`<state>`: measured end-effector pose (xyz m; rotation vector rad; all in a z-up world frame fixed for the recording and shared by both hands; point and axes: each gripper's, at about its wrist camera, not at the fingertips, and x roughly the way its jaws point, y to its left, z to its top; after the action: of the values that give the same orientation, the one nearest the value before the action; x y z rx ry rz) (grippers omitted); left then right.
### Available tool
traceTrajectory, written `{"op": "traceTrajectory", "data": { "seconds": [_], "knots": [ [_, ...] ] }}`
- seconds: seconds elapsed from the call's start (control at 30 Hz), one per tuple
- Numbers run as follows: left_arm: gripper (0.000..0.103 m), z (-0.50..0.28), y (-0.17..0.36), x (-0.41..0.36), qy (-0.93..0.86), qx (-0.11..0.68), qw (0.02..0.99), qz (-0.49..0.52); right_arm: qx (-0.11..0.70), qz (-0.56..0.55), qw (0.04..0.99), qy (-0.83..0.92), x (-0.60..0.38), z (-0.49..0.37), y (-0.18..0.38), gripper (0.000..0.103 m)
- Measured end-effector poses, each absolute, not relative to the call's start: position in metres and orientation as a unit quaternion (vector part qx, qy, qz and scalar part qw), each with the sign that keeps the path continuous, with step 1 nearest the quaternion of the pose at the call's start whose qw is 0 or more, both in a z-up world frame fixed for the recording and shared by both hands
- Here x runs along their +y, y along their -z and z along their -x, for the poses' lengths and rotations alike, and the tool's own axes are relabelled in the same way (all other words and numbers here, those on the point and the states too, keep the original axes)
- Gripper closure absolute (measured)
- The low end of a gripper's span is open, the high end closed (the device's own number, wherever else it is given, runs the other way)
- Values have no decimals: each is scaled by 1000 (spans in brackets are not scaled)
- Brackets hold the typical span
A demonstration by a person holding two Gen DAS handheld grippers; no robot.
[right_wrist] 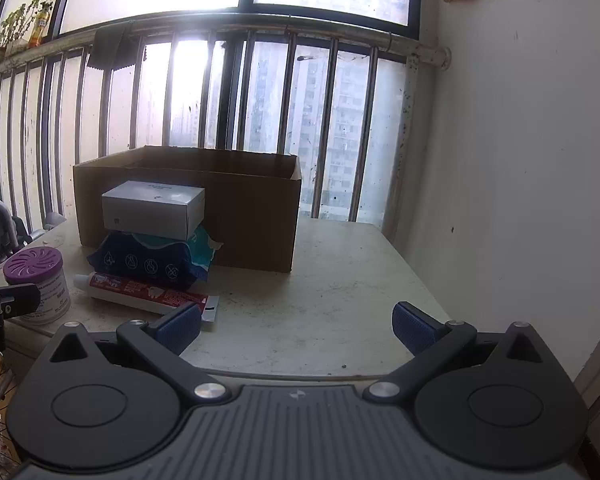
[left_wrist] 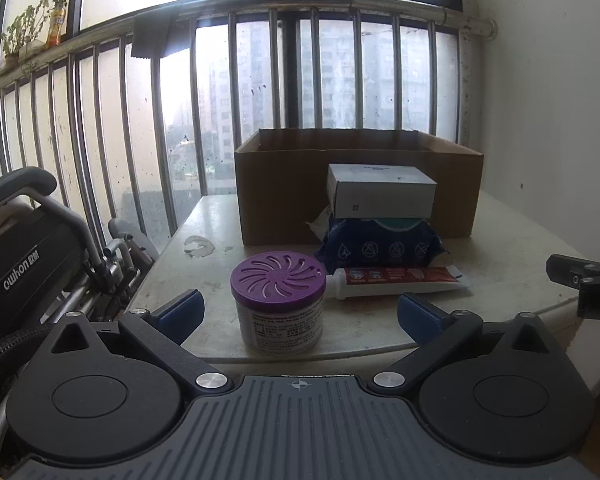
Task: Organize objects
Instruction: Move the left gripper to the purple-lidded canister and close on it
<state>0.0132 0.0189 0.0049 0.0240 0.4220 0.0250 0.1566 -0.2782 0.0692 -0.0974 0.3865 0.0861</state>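
Standing upright dead ahead of the left gripper (left_wrist: 298,314), the purple-lidded canister (left_wrist: 279,302) is sitting between its spread fingers, untouched. The right gripper (right_wrist: 296,326), fingers likewise apart and empty, is facing bare table (right_wrist: 340,280); the left is nearer.

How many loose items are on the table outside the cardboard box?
4. Purple-lidded canister nearest the left gripper; toothpaste tube beside it; blue wipes pack behind the tube; white box stacked on the pack. The cardboard box interior is hidden.
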Motion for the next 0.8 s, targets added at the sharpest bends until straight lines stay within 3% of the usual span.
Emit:
{"op": "traceTrajectory", "data": {
  "seconds": [0.3, 0.8],
  "knots": [
    [0, -18, 1, 48, 31, 206, 977, 42, 213, 13, 969, -124, -274, -156, -73, 0],
    [0, -23, 23, 60, 64, 194, 979, 3, 227, -29, 945, -232, -251, -174, -85, 0]
  ]
}}
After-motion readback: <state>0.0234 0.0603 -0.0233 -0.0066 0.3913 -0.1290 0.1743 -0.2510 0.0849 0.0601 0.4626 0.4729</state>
